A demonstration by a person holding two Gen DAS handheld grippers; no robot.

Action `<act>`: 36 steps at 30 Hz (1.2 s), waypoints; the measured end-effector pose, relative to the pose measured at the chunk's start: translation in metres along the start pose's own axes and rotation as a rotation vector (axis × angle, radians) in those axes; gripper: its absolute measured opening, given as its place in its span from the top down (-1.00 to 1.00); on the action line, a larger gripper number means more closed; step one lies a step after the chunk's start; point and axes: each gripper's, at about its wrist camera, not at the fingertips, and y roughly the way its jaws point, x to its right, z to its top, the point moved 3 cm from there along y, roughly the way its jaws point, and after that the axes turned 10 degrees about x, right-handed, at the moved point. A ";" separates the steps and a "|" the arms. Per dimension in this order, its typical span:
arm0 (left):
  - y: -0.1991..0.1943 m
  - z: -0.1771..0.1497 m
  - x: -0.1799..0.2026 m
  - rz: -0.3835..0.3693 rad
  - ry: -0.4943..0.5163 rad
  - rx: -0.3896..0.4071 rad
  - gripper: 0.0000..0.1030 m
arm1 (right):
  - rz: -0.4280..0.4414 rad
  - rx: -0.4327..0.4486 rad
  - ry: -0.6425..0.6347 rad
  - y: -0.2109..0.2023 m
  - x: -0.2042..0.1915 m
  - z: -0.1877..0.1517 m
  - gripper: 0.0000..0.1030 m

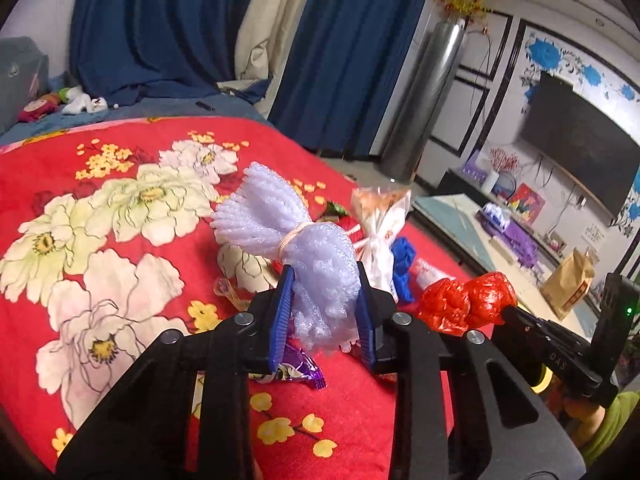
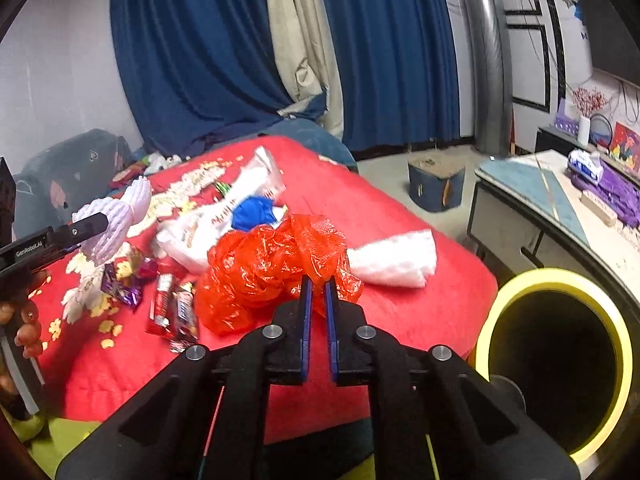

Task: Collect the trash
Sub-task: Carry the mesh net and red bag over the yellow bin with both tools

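Left gripper (image 1: pixel 326 304): blue pads pinching a white foam net bundle (image 1: pixel 308 256) tied with a rubber band, the bundle raised off the red floral blanket (image 1: pixel 120 220); half its bulk juts beyond the fingertips, so it could pivot or slip out if swung. Right gripper (image 2: pixel 318 288): jaws pressed nearly together on a fold of crumpled red plastic bag (image 2: pixel 272 264); only a thin edge is caught, and the film looks slick, so the bag may tear or slide free, or drag neighbouring litter. Just beyond the right gripper's tips: a blue wad (image 2: pixel 252 208), a printed white wrapper (image 2: pixel 224 216), a white foam sheet (image 2: pixel 396 260). To its left: snack bar wrappers (image 2: pixel 172 308) and a purple wrapper (image 2: pixel 120 284). Low to its right, close beside the bed: a yellow-rimmed bin (image 2: pixel 600 304), mouth facing the camera, interior dark, contents impossible to tell. Judged risk: carrying both loads together toward one opening invites a collision or a drop short of the rim.
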 end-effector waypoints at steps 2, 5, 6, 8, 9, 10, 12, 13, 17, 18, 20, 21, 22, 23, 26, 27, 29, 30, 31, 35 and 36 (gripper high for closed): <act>-0.004 0.003 0.000 -0.002 -0.001 0.011 0.57 | 0.006 0.018 -0.008 -0.004 -0.003 0.004 0.87; -0.008 0.007 0.003 -0.015 0.001 0.021 0.57 | 0.019 0.046 -0.013 -0.010 -0.005 0.011 0.89; -0.009 0.008 0.006 -0.023 0.004 0.024 0.57 | 0.021 0.057 -0.013 -0.013 -0.005 0.013 0.89; -0.010 0.010 0.013 -0.039 0.015 0.029 0.57 | 0.025 0.073 -0.008 -0.017 -0.006 0.020 0.89; -0.010 0.010 0.018 -0.048 0.027 0.033 0.57 | 0.025 0.085 -0.006 -0.020 -0.005 0.023 0.89; -0.010 0.011 0.022 -0.054 0.035 0.035 0.57 | 0.024 0.093 -0.006 -0.023 -0.004 0.026 0.89; -0.009 0.011 0.031 -0.072 0.049 0.036 0.57 | 0.020 0.117 -0.008 -0.029 -0.002 0.032 0.89; -0.008 0.011 0.034 -0.078 0.055 0.036 0.57 | 0.019 0.127 -0.009 -0.032 -0.001 0.035 0.89; -0.005 0.011 0.050 -0.108 0.080 0.034 0.57 | 0.006 0.157 0.005 -0.043 0.008 0.044 0.89; -0.004 0.012 0.055 -0.117 0.087 0.034 0.57 | -0.002 0.165 0.013 -0.046 0.012 0.047 0.89; -0.002 0.011 0.064 -0.132 0.101 0.032 0.57 | -0.016 0.176 0.027 -0.051 0.021 0.052 0.89; 0.000 0.011 0.068 -0.142 0.110 0.030 0.57 | -0.022 0.181 0.032 -0.053 0.025 0.053 0.89; 0.001 0.011 0.072 -0.150 0.117 0.028 0.57 | -0.031 0.189 0.041 -0.057 0.030 0.055 0.89; 0.002 0.010 0.078 -0.160 0.126 0.026 0.57 | -0.037 0.193 0.046 -0.059 0.033 0.056 0.89; 0.006 0.008 0.091 -0.182 0.146 0.020 0.57 | -0.064 0.212 0.067 -0.068 0.048 0.061 0.89; 0.007 0.007 0.097 -0.192 0.156 0.018 0.57 | -0.072 0.219 0.070 -0.071 0.051 0.061 0.89; 0.010 0.005 0.103 -0.205 0.167 0.012 0.57 | -0.087 0.229 0.076 -0.075 0.059 0.064 0.89; 0.012 0.004 0.109 -0.215 0.174 0.007 0.57 | -0.097 0.234 0.081 -0.078 0.064 0.064 0.89; 0.013 0.003 0.112 -0.222 0.177 0.004 0.57 | -0.105 0.237 0.088 -0.080 0.068 0.065 0.89; 0.016 -0.002 0.130 -0.255 0.204 -0.005 0.57 | -0.134 0.244 0.098 -0.088 0.083 0.063 0.89; 0.017 -0.004 0.136 -0.267 0.212 -0.009 0.57 | -0.144 0.246 0.101 -0.091 0.087 0.062 0.89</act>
